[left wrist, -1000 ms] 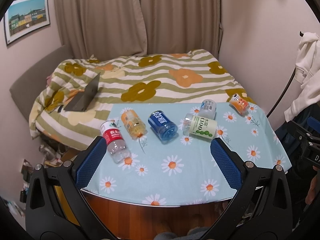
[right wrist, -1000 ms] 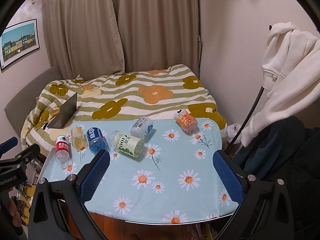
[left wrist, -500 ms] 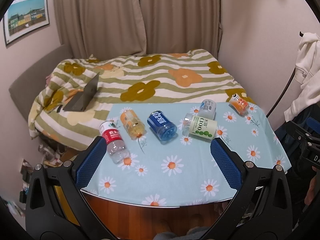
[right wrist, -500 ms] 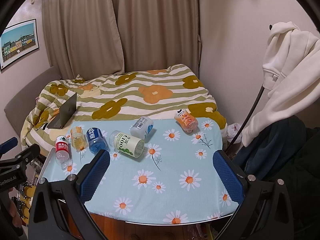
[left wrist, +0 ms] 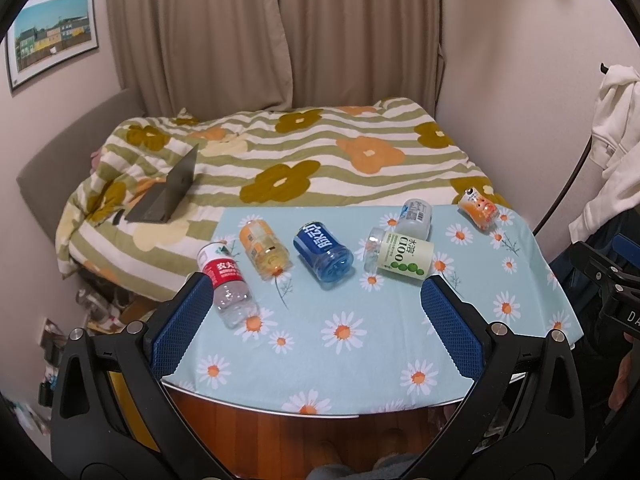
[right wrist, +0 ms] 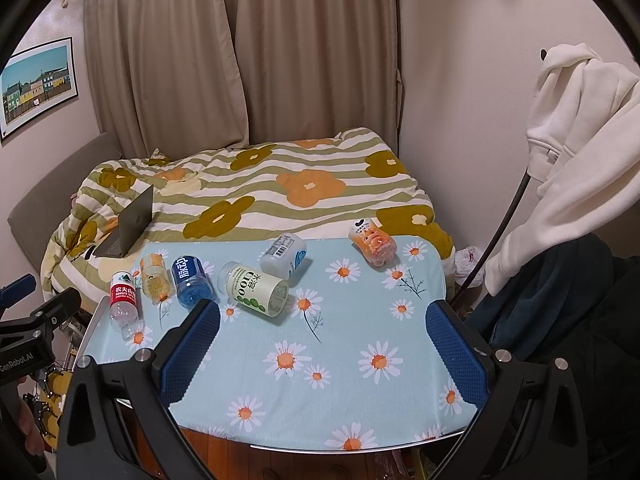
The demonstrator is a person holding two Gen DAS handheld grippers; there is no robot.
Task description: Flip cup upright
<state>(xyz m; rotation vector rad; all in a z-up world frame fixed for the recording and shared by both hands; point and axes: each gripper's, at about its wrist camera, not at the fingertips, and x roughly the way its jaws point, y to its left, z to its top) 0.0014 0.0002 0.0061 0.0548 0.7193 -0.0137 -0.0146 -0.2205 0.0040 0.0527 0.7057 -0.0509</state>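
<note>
Several bottle-like cups lie on their sides on a daisy-print tablecloth [left wrist: 344, 344]: a red-label clear one [left wrist: 226, 284], an orange-yellow one [left wrist: 264, 249], a blue one [left wrist: 323, 251], a green-white one [left wrist: 400, 255], a white-blue one [left wrist: 415, 216] and a small orange one [left wrist: 478, 209]. They also show in the right wrist view: red [right wrist: 124, 298], yellow [right wrist: 155, 276], blue [right wrist: 191, 280], green-white [right wrist: 256, 288], white-blue [right wrist: 285, 257], orange [right wrist: 373, 242]. My left gripper [left wrist: 316, 324] is open above the table's front. My right gripper [right wrist: 322, 350] is open, empty, nearer the right side.
A bed with a striped flower quilt [left wrist: 320, 152] lies behind the table, with an open laptop [left wrist: 168, 196] on it. A white hoodie [right wrist: 580, 132] hangs at the right. The table's front edge [right wrist: 340, 450] is close below the grippers.
Both grippers have shifted very slightly; the cups have not moved and both stay open.
</note>
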